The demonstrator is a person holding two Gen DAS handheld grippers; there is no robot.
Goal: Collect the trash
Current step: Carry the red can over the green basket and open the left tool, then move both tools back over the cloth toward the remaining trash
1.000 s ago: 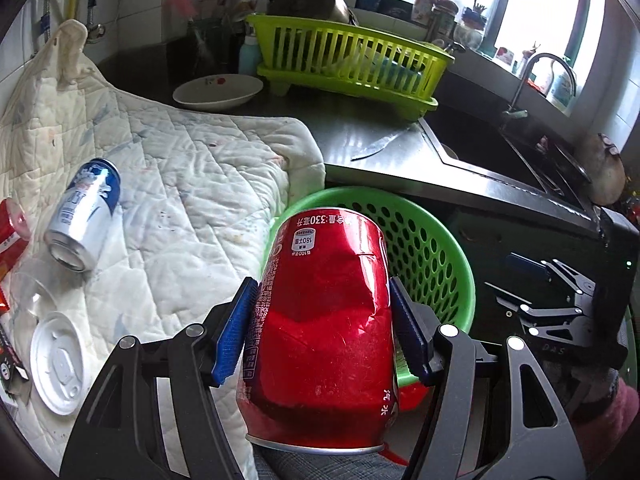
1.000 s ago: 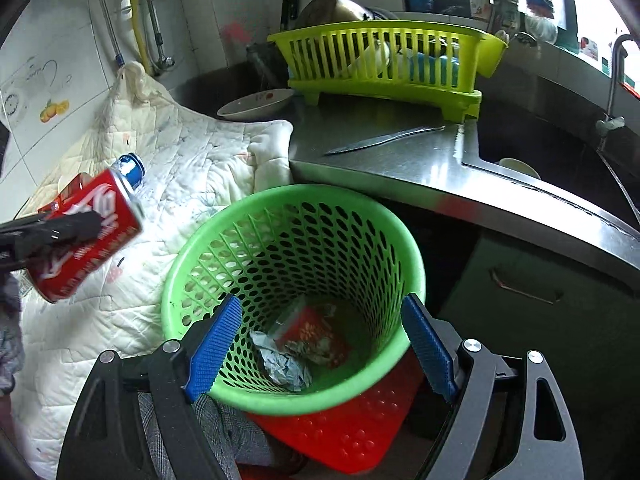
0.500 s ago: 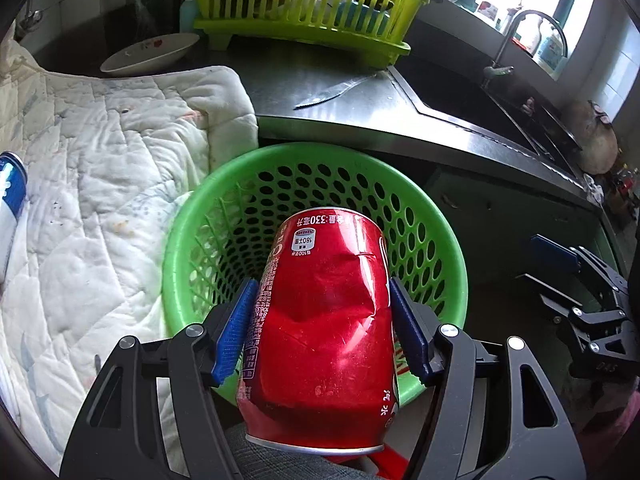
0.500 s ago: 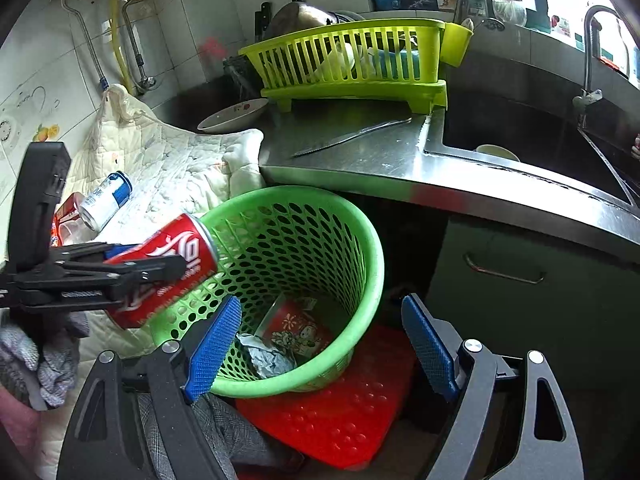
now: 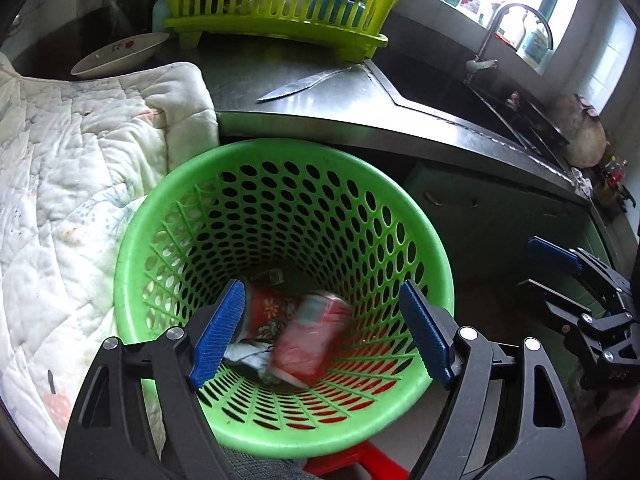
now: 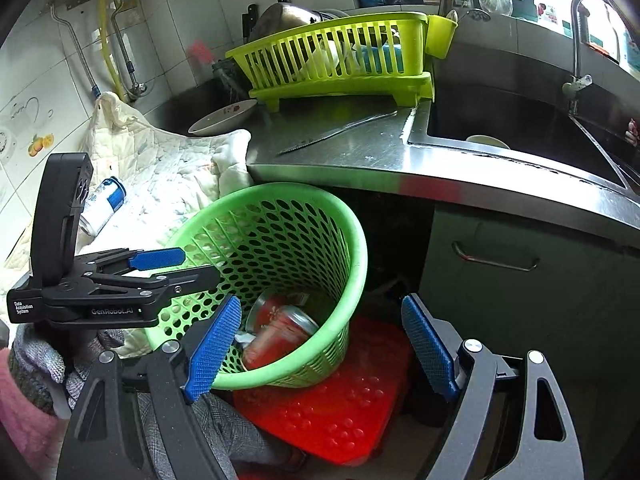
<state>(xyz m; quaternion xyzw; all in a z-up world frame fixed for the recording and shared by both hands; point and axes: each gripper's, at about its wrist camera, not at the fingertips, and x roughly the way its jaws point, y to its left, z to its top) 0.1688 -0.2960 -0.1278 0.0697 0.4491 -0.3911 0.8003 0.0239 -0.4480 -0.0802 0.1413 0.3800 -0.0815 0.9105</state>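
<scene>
The green perforated basket (image 5: 436, 264) stands on a red stool below the counter edge; it also shows in the right wrist view (image 6: 352, 232). A red can (image 5: 308, 344) lies blurred in its bottom among a red cup and crumpled paper; the same red can shows in the right wrist view (image 6: 276, 336). My left gripper (image 5: 320, 336) is open and empty above the basket mouth; it shows in the right wrist view (image 6: 184, 264) too. My right gripper (image 6: 320, 344) is open and empty, low in front of the basket. A blue-and-white can (image 6: 102, 204) lies on the quilt.
A white quilt (image 5: 72, 168) covers the counter at left. A knife (image 5: 304, 84) lies on the steel counter, with a yellow-green dish rack (image 5: 280, 4) and a bowl (image 5: 120, 52) behind. The sink (image 6: 520, 128) is at right. A cabinet door with a handle (image 6: 496, 260) stands below.
My left gripper has opened and the red can has dropped into the green basket. The left gripper has moved over the basket mouth. The right gripper has stayed open.
</scene>
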